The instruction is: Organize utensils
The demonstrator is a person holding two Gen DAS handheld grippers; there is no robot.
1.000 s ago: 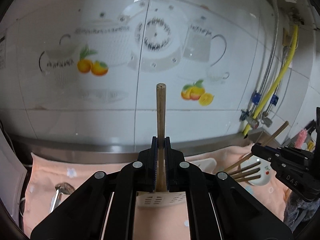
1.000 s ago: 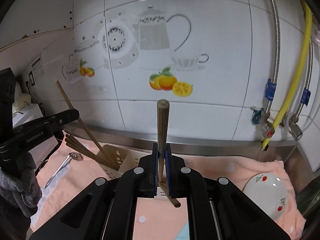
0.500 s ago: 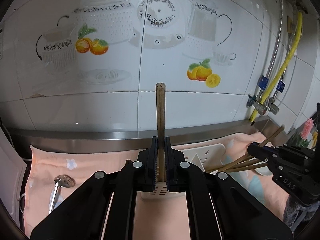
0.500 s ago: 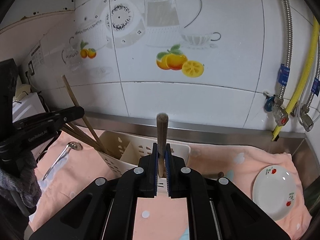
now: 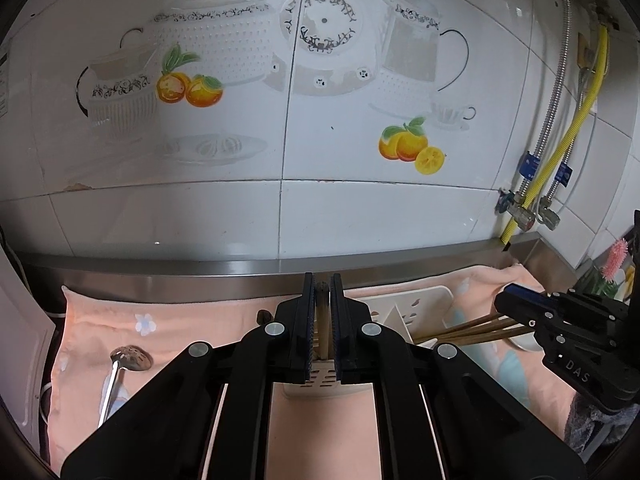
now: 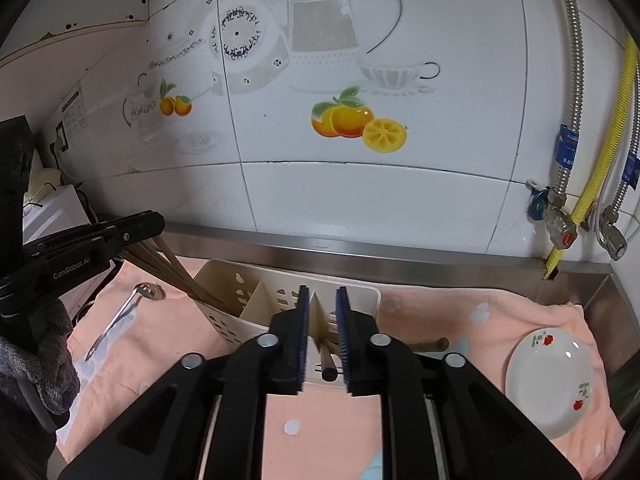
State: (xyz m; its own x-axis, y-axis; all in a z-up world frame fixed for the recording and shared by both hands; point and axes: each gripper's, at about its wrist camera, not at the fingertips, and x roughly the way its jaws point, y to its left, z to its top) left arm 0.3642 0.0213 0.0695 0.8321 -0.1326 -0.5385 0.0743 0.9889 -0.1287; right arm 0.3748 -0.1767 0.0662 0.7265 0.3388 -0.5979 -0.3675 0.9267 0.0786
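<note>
Right gripper (image 6: 322, 336) just opened over one chopstick (image 6: 326, 362); one saucer (image 6: 554, 380).

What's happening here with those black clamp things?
A person is sorting utensils with two handheld grippers. The left gripper is closed on a wooden chopstick standing in the white utensil caddy. The right gripper has just been opening, and its second chopstick lies loose between the jaws in the caddy. A slotted spoon lies on the pink towel, not yet sorted.
</note>
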